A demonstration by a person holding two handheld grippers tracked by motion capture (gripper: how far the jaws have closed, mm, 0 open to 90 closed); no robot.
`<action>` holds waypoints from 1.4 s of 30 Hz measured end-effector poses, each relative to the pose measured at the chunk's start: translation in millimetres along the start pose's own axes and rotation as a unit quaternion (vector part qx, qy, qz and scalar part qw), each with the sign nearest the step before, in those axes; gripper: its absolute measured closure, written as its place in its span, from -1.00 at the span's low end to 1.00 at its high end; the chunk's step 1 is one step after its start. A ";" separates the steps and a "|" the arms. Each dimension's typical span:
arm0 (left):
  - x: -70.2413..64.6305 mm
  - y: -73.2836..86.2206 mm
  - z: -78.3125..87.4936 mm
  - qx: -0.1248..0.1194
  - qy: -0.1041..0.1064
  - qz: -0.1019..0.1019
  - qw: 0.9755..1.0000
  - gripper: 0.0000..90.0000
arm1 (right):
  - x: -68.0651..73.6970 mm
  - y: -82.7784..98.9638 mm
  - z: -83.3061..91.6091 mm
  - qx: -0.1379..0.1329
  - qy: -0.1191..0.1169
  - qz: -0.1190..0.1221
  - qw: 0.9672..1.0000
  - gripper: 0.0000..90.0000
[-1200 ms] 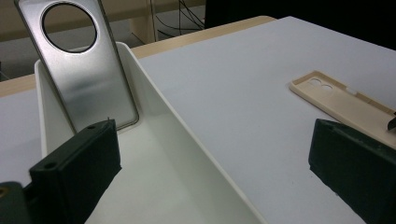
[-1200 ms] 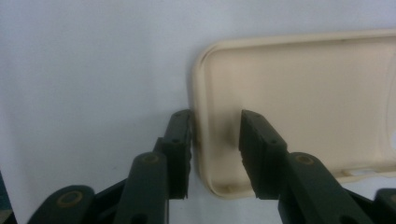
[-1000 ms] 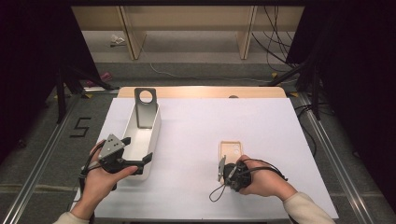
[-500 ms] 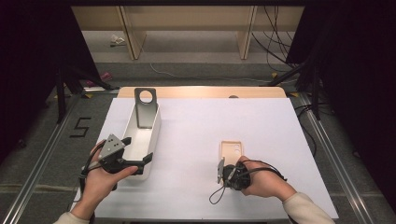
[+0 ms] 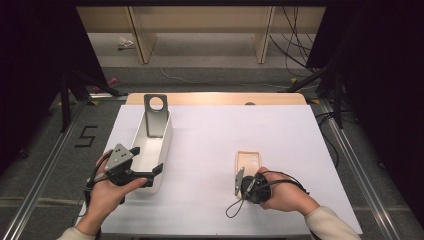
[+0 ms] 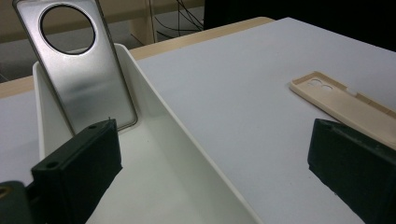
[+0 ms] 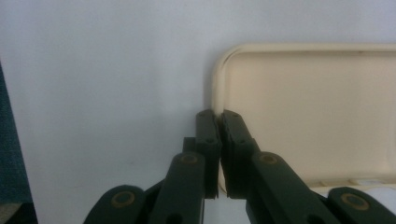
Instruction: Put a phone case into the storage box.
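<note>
A beige phone case (image 5: 248,161) lies hollow side up on the white table (image 5: 210,135); it also lies at the right of the left gripper view (image 6: 345,100). My right gripper (image 5: 243,177) is shut on the case's rim near a corner (image 7: 219,116), one jaw outside the wall and one inside the case (image 7: 308,93). A long white tray (image 5: 165,142) stands at the left, with a silver metal plate (image 5: 156,125) that has a round hole leaning at its far end. My left gripper (image 5: 147,161) is open, its jaws astride the tray's right wall (image 6: 173,126).
The table's wooden far edge (image 5: 215,98) borders a floor with cables and stand legs. Metal rails run along both sides of the table. A cable loop (image 5: 232,209) trails from the right gripper onto the table.
</note>
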State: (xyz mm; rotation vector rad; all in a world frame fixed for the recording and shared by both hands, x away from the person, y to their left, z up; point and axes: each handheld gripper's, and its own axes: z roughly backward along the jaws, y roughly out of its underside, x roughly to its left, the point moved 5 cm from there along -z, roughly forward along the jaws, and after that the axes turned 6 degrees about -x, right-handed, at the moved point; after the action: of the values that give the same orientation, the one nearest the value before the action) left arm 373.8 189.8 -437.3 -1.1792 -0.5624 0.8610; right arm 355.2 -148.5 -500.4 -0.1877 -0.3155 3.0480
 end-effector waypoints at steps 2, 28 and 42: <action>0.2 -0.5 0.2 -0.001 0.000 0.000 1.000 -0.95 | 0.4 0.1 2.6 -0.009 0.001 -0.005 1.000 0.93; -4.0 -7.4 0.6 -0.010 0.006 -0.005 1.000 -0.92 | -13.8 -13.1 32.1 -0.170 0.075 -0.048 0.981 0.93; -39.7 -34.0 -30.9 -0.007 0.047 -0.019 0.999 -0.80 | -9.1 -26.1 32.3 -0.207 0.081 -0.043 0.974 0.94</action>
State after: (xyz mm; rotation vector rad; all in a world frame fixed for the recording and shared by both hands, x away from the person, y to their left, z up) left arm 384.5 135.5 -412.4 -1.2119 -0.5130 0.7651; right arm 361.6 -130.1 -462.6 -0.4299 -0.9152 2.8195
